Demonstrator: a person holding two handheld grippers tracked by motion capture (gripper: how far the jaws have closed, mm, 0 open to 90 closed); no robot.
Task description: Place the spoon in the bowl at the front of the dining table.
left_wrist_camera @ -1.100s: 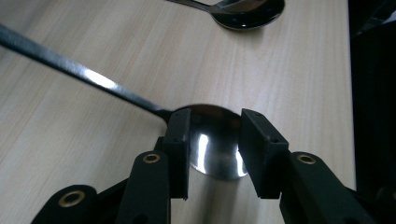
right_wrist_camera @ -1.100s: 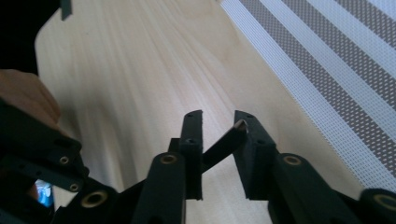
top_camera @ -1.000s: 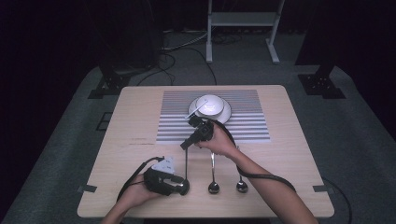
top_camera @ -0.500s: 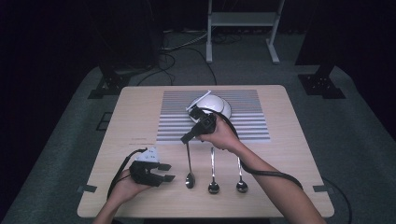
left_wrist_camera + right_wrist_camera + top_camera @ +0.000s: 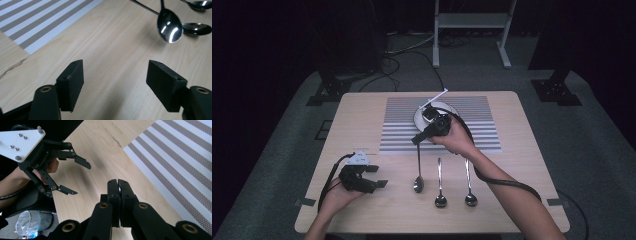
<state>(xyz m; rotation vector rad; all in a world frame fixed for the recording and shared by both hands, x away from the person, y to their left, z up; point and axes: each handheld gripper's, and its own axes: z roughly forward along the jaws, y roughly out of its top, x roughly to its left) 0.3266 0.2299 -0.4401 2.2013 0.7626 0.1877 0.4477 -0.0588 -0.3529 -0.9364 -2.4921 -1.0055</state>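
Two hand-held black two-jaw tools worked over a pale wooden desk (image 5: 362,120), one in each of a person's hands.

Nearest, at the desk's front left, the left tool (image 5: 374,176) rested in the person's left hand (image 5: 334,197), low over bare wood. Its jaws stood wide apart with nothing between them. In the left gripper view, the left tool (image 5: 115,82) showed only wood grain in the gap.

There were three shiny metal spoons. Two metal spoons lay flat on the desk near the front edge, side by side and parallel, bowls toward the person: the middle spoon (image 5: 440,186) and the right-hand spoon (image 5: 468,182). The third, left-hand spoon (image 5: 418,170) hung by its handle tip from the right tool (image 5: 416,140), bowl down, just left of the other two. From the left gripper view its bowl (image 5: 169,25) hung above the desk, ahead and to the right of the open jaws, well apart from them.

The right tool was clamped on that spoon's handle. In the right gripper view, the right tool (image 5: 118,185) had its jaws pressed together, a sliver of metal just showing between them.

Farther back lay one grey-and-white striped placemat (image 5: 397,130). On it sat one white round bowl (image 5: 418,116), partly hidden behind the right hand (image 5: 457,140).
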